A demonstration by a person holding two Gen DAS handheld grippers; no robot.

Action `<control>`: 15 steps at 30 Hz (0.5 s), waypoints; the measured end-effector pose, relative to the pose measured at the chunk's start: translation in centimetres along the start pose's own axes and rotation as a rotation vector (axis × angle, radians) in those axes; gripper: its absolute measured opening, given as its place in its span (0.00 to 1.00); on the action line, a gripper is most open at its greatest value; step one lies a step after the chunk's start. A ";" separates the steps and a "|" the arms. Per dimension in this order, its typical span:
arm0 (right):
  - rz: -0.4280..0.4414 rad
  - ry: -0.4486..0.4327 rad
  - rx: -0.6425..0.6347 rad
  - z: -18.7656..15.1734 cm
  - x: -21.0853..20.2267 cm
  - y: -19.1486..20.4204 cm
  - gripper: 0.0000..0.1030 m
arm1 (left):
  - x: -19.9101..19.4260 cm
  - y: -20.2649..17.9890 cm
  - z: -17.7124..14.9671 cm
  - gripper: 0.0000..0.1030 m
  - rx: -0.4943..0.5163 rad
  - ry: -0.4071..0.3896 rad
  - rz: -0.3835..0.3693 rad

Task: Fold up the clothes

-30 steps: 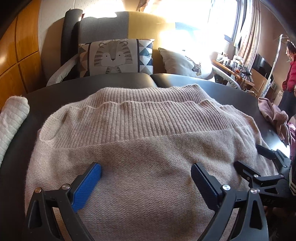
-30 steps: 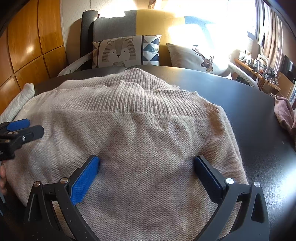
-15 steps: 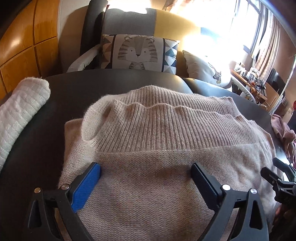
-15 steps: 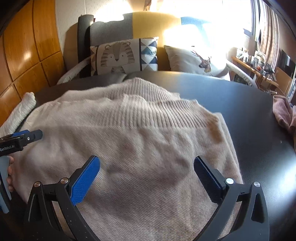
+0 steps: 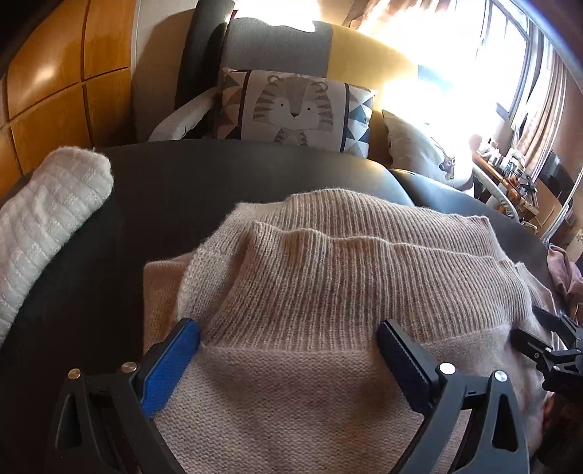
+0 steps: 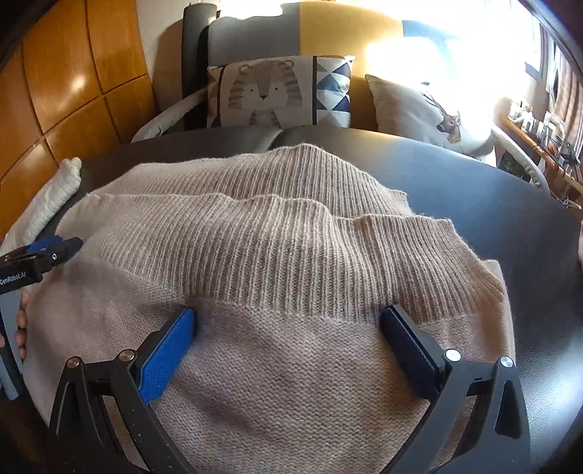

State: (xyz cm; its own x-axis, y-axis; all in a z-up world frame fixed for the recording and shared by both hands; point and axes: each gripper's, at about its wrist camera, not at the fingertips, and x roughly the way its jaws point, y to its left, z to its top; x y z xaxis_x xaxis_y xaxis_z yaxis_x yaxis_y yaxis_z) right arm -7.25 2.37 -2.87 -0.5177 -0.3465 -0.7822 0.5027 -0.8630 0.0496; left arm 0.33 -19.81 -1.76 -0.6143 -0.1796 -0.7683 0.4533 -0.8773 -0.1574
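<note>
The left gripper (image 5: 288, 350) is held with its jaws spread wide over the beige sweater (image 5: 328, 291), nothing being clamped between the blue pads (image 5: 171, 361). The right gripper (image 6: 288, 339) is likewise held wide apart above the same garment, its fingers resting just short of the ribbed band (image 6: 255, 248).

The sweater is seen lying folded on the dark round table (image 6: 510, 204), its ribbed hem doubled over the plain knit body and turned toward the far edge. In the left wrist view the garment's left side is seen folded in, with a lighter layer exposed beneath. The right gripper's tips are seen at the garment's right side in that view, and the left gripper is seen at its left side in the right wrist view, with fingers of a hand (image 6: 20, 328) around its handle.

A white knitted garment (image 5: 43, 218) is laid near the table's left edge, apart from the sweater. A pink cloth (image 5: 563, 269) is seen at the right edge. Beyond the far edge, a tiger cushion (image 6: 277, 91) and a deer cushion (image 6: 419, 109) are propped on a sofa (image 6: 346, 32).
</note>
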 end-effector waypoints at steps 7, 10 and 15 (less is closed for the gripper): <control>-0.029 -0.008 0.005 0.6 -0.6 0.4 1.00 | -0.3 -0.4 0.6 0.96 -0.005 0.034 0.013; -0.016 -0.041 0.011 2.7 -1.1 1.4 1.00 | -1.0 -1.9 1.9 0.91 0.019 0.007 -0.012; -0.005 0.023 -0.009 5.2 2.2 3.3 1.00 | 1.5 -5.0 3.2 0.91 0.122 0.045 0.010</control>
State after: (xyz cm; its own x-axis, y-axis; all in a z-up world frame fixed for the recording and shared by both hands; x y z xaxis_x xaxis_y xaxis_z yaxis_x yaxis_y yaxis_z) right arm -10.37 -3.16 -1.21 -0.5041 -0.3333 -0.7967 0.5062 -0.8615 0.0401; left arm -4.89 -17.08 -0.15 -0.5798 -0.1706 -0.7967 0.3754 -0.9238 -0.0754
